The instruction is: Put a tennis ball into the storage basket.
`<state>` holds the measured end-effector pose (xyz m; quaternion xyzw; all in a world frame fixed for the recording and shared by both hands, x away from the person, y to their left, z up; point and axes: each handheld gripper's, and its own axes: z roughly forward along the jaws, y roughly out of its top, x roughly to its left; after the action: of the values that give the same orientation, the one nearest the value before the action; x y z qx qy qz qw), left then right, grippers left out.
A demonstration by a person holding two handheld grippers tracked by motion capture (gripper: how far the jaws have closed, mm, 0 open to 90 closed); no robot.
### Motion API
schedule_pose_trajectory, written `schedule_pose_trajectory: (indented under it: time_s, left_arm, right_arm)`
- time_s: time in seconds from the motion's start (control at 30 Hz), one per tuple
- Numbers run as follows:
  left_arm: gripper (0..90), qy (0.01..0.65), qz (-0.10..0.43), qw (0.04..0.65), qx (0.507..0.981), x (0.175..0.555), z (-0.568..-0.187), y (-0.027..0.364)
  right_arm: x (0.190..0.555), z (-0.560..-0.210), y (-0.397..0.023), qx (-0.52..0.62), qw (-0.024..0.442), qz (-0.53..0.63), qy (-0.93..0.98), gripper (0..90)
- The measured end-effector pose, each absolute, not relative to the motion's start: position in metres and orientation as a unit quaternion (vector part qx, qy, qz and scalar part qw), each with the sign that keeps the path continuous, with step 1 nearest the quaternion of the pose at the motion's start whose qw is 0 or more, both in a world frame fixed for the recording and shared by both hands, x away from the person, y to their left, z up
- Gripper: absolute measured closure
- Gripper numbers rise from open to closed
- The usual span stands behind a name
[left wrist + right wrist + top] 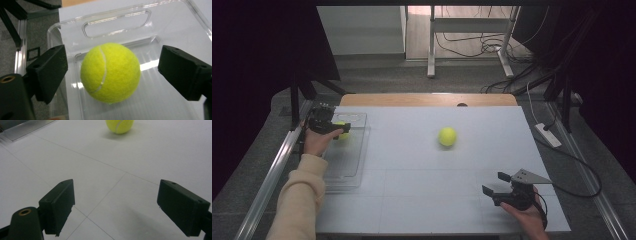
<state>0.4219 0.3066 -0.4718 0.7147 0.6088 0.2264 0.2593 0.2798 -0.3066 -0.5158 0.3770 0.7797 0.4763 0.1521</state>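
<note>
Resting fuzzy yellow tennis ball (110, 72)

The white tabletop (412, 190) lies bare between the right gripper (493, 183) and the lone tennis ball (447, 136), so the way across is open. At the left edge the clear tray (347, 165) raises low walls around a second tennis ball (110, 72), which sits between the left gripper's (112, 67) parted jaws with a gap on each side.
</note>
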Motion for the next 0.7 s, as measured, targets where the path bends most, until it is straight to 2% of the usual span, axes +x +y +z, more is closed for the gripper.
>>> schedule_pose_trajectory:
  time_s: [0.7]
  left_arm:
    - [13.5, 0.543, 0.197, 0.408, 0.707, 0.377, -0.446, 0.287]
  right_arm:
    - [0.281, -0.516, -0.306, 0.376, 0.152, 0.478, 0.779, 14.7]
